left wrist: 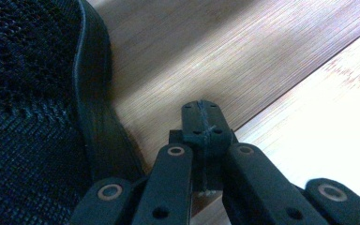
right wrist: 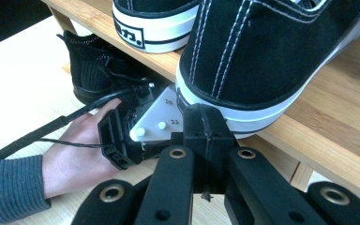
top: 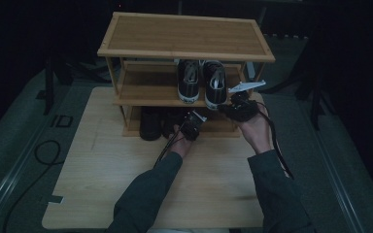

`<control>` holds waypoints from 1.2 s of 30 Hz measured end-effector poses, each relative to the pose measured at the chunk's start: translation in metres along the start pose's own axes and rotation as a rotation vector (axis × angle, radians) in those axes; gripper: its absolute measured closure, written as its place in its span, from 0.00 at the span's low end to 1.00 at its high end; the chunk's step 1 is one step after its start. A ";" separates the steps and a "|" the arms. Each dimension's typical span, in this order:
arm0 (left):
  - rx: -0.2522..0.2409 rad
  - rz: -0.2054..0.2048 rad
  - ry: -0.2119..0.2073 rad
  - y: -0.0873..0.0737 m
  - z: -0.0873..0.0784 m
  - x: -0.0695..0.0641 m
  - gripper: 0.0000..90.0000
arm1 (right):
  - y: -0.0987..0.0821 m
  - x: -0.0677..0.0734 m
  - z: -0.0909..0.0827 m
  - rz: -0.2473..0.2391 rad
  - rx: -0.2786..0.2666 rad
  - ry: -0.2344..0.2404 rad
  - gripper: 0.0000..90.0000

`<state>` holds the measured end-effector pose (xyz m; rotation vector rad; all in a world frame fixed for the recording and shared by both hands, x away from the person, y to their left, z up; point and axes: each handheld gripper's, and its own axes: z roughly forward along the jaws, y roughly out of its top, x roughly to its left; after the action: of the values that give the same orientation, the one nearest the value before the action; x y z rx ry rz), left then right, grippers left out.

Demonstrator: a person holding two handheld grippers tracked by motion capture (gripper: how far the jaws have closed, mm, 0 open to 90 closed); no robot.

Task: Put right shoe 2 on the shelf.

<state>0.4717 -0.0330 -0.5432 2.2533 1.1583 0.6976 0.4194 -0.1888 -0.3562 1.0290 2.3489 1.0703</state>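
Left hand-held gripper [top: 190, 125] low at the front of the bamboo shoe rack [top: 187, 36], jaws pressed fully together with nothing between them, tips over the bottom shelf [left wrist: 206, 51] just beside a black mesh shoe [left wrist: 33, 108]. In the high view, dark shoes [top: 151, 124] on that bottom shelf, details lost in shadow. Right hand-held gripper [top: 237, 103] at the middle shelf's [top: 145, 87] front edge, jaws likewise closed and empty, tips right at the white sole of the right-hand black canvas sneaker [right wrist: 272, 56]; contact cannot be told. Second sneaker [right wrist: 154, 18] of the pair just beside it on the same shelf. Rack standing on the wooden counter [top: 102, 184].
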 end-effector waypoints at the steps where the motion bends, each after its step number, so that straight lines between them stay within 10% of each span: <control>1: 0.001 0.000 0.001 0.000 0.000 0.000 1.00 | 0.001 0.000 0.001 -0.001 -0.001 0.003 1.00; 36: -0.002 -0.002 0.005 -0.001 0.000 0.000 1.00 | 0.018 0.004 0.020 -0.027 0.014 0.014 1.00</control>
<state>0.4712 -0.0326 -0.5434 2.2495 1.1612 0.7041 0.4362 -0.1675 -0.3559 0.9953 2.3781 1.0561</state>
